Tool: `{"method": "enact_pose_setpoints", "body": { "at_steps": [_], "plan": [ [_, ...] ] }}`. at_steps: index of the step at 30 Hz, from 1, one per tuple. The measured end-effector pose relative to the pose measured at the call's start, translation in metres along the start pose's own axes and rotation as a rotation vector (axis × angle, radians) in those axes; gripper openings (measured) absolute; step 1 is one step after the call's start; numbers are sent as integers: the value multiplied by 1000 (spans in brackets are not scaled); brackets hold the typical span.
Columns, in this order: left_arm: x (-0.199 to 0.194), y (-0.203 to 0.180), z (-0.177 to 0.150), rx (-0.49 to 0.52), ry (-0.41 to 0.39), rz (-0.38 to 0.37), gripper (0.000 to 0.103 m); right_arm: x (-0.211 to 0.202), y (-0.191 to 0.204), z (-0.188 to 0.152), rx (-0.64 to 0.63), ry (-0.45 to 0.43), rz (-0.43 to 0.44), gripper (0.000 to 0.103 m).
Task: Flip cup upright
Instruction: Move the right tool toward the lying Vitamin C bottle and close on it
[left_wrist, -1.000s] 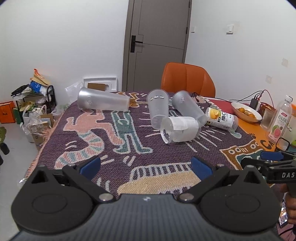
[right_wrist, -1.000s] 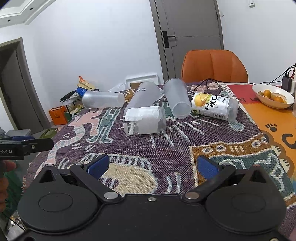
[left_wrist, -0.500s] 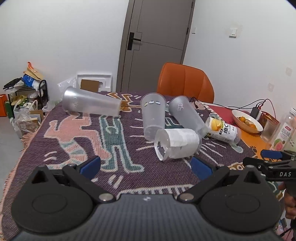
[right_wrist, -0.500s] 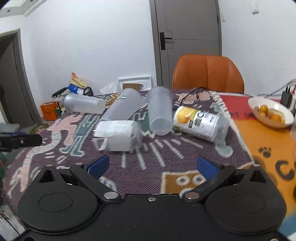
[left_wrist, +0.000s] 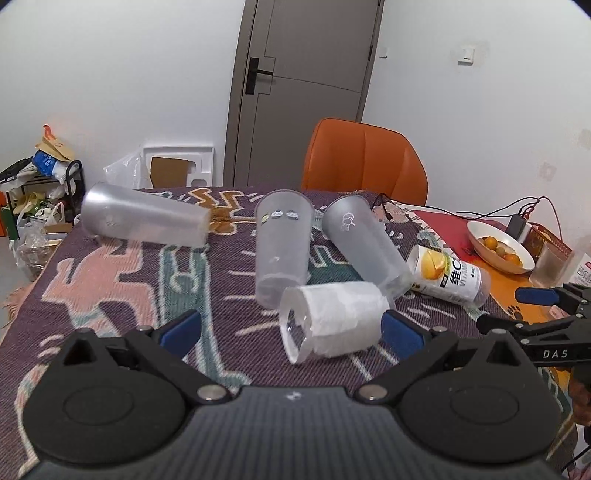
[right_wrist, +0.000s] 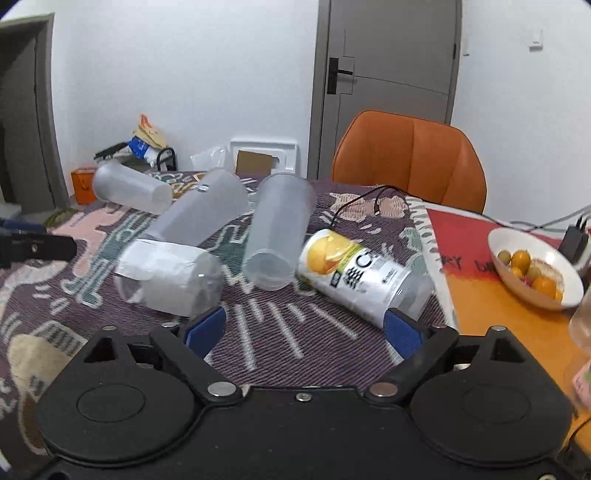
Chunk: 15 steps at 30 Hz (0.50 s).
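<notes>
Several plastic cups lie on their sides on the patterned cloth. A clear cup with a white paper sleeve lies nearest my left gripper, which is open with the cup just ahead between its blue pads. It also shows in the right wrist view. Behind it lie two frosted cups, and a third at the far left. A cup with an orange-fruit label lies just ahead of my open, empty right gripper, which also shows in the left wrist view.
A white bowl of fruit sits on the orange table part at right, with a charger and cables. An orange chair stands behind the table. A black cable lies on the cloth. Clutter sits on the floor at left.
Both grippers have moved forward toward the cups. The sleeved cup is now close between the left pads and the labelled cup is close in front of the right gripper.
</notes>
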<state>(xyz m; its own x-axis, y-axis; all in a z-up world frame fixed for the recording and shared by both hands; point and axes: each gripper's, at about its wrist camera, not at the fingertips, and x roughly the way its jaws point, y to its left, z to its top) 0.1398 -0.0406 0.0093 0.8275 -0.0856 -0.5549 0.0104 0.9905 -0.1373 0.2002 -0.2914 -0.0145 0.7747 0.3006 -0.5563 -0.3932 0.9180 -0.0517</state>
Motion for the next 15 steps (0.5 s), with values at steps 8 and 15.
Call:
{"method": "enact_pose_setpoints", "body": {
  "at_steps": [8,15],
  "plan": [
    [31,-14,9,-11,-2,12,103,30,-19,13,-129,35,-28,89],
    [48,-15,18,-33,-16,34,102,55,-25,25,-253,67,-18,89]
  ]
}}
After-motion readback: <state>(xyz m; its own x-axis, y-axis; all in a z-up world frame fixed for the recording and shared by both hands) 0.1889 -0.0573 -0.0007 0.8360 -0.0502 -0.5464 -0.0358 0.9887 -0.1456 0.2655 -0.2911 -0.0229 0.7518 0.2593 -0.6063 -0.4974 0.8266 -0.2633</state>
